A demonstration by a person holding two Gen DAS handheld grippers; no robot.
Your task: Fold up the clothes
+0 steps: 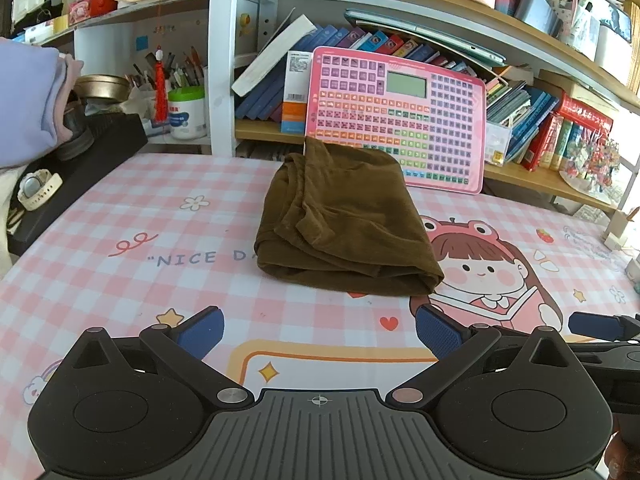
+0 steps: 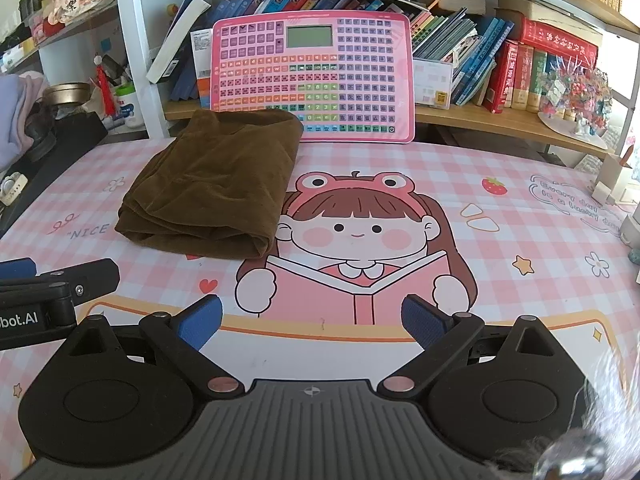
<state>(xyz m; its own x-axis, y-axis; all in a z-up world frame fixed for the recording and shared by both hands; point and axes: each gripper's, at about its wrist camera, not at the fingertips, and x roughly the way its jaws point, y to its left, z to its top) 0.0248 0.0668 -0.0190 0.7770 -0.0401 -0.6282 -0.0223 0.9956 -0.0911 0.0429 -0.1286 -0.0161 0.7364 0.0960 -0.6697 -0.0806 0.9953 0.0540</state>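
Observation:
A brown garment (image 1: pixel 344 224) lies folded into a thick rectangle on the pink checked desk mat (image 1: pixel 120 216); in the right wrist view the same garment (image 2: pixel 216 188) sits left of centre. My left gripper (image 1: pixel 320 332) hovers open over the mat, nearer than the garment, with nothing between its blue pads. My right gripper (image 2: pixel 312 322) is open too, over the cartoon girl print, to the right of the garment and clear of it. The left gripper's finger (image 2: pixel 60 280) shows at the left edge of the right wrist view.
A pink keyboard-style learning pad (image 1: pixel 396 120) leans on the bookshelf just behind the garment. Books (image 2: pixel 520 76) fill the shelves. A black box with a white watch (image 1: pixel 38 192) and a lilac cloth pile (image 1: pixel 28 100) sit at the left edge.

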